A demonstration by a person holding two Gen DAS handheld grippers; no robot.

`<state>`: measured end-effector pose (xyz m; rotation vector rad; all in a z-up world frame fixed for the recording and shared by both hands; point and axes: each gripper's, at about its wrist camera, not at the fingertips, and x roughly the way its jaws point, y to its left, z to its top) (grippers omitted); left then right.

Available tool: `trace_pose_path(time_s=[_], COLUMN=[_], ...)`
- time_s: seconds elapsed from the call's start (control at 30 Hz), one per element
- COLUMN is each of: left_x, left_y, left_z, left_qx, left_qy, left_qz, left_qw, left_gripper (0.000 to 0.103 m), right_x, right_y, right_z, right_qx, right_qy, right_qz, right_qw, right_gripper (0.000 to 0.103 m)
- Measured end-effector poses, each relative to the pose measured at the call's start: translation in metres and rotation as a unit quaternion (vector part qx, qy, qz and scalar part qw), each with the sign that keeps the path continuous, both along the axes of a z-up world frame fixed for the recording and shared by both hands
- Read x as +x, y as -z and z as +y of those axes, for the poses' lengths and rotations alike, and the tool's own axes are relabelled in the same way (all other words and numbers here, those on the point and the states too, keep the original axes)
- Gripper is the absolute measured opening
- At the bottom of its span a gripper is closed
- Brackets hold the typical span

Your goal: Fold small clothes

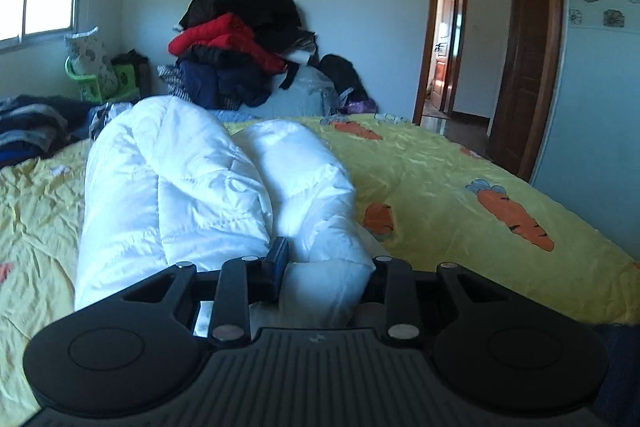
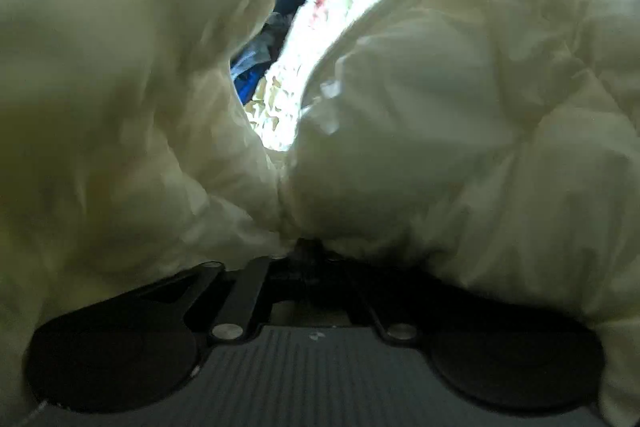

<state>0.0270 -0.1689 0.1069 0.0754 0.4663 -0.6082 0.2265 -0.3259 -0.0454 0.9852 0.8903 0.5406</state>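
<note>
Far left of frame, yellow carrot bedsheet (image 1: 440,163) lies bare, my flat base for folding. Centre-left, white puffer jacket (image 1: 180,187) sits bunched on the bed. Low centre, my left claw (image 1: 320,267) pinches a jacket edge, prob to carry it over. R wrist view: right claw (image 2: 306,247) buried in jacket fabric, apparently nipping a fold; can't tell for sure.

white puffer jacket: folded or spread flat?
Partly folded: white puffer jacket lies bunched in overlapping rolls on the yellow bedspread, not flat.
</note>
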Motion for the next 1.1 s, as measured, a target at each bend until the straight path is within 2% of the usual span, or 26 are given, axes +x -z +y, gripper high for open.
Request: trace_pose_path(time_s=[0.1,0.13,0.17,0.27,0.33,0.4,0.47,0.53,0.57,0.63,0.67,0.7,0.77,0.8,0.83,0.87,0.93,1.03,1.1], left_x=[-0.009,-0.007,-0.007,-0.001,0.000,0.004,0.012,0.016,0.017,0.020,0.020,0.021,0.022,0.022,0.023,0.023,0.020,0.012,-0.002], left_y=[-0.002,0.001,0.004,0.022,0.036,0.053,0.070,0.083,0.087,0.092,0.095,0.096,0.097,0.098,0.097,0.097,0.097,0.092,0.085], left_z=[-0.010,-0.015,-0.021,-0.045,-0.062,-0.077,-0.089,-0.095,-0.097,-0.101,-0.103,-0.104,-0.106,-0.107,-0.108,-0.109,-0.109,-0.101,-0.087], left_qx=[0.010,0.017,0.023,0.044,0.056,0.061,0.071,0.079,0.081,0.085,0.086,0.084,0.088,0.092,0.095,0.096,0.099,0.094,0.090], left_qy=[0.022,0.028,0.035,0.062,0.084,0.100,0.097,0.094,0.095,0.097,0.096,0.096,0.097,0.098,0.100,0.102,0.109,0.121,0.135], left_qz=[-0.021,-0.022,-0.018,0.003,0.019,0.043,0.067,0.071,0.070,0.070,0.070,0.071,0.070,0.067,0.064,0.062,0.056,0.044,0.029], left_qw=[0.9995,0.9992,0.9990,0.9971,0.9947,0.9922,0.9905,0.9899,0.9897,0.9892,0.9892,0.9892,0.9889,0.9886,0.9883,0.9882,0.9875,0.9872,0.9864], left_gripper=[0.030,0.030,0.030,0.030,0.030,0.030,0.030,0.030,0.030,0.030,0.030,0.030,0.030,0.030,0.030,0.030,0.030,0.030,0.030], right_x=[-0.003,-0.004,-0.005,-0.013,-0.023,-0.042,-0.060,-0.072,-0.080,-0.087,-0.089,-0.087,-0.080,-0.080,-0.078,-0.076,-0.068,-0.057,-0.056], right_y=[-0.036,-0.045,-0.055,-0.071,-0.077,-0.088,-0.101,-0.112,-0.114,-0.128,-0.136,-0.142,-0.147,-0.148,-0.147,-0.145,-0.139,-0.119,-0.106], right_z=[-0.020,-0.029,-0.042,-0.084,-0.112,-0.134,-0.146,-0.149,-0.152,-0.143,-0.135,-0.127,-0.108,-0.100,-0.090,-0.082,-0.065,-0.059,-0.061], right_qx=[-0.050,-0.066,-0.092,-0.192,-0.234,-0.272,-0.335,-0.376,-0.389,-0.435,-0.441,-0.427,-0.371,-0.344,-0.320,-0.308,-0.315,-0.350,-0.362], right_qy=[0.004,0.006,0.010,0.056,0.090,0.130,0.167,0.185,0.192,0.197,0.190,0.171,0.102,0.068,0.033,0.008,-0.021,-0.054,-0.060], right_qz=[-0.023,-0.030,-0.035,-0.027,-0.022,-0.034,-0.053,-0.078,-0.092,-0.119,-0.131,-0.143,-0.168,-0.176,-0.177,-0.177,-0.173,-0.128,-0.099], right_qw=[0.998,0.997,0.995,0.979,0.968,0.953,0.926,0.905,0.896,0.870,0.868,0.877,0.908,0.920,0.930,0.935,0.933,0.926,0.925], right_gripper=[0.031,0.043,0.046,0.047,0.049,0.049,0.047,0.047,0.051,0.053,0.054,0.054,0.065,0.067,0.069,0.069,0.076,0.080,0.093])
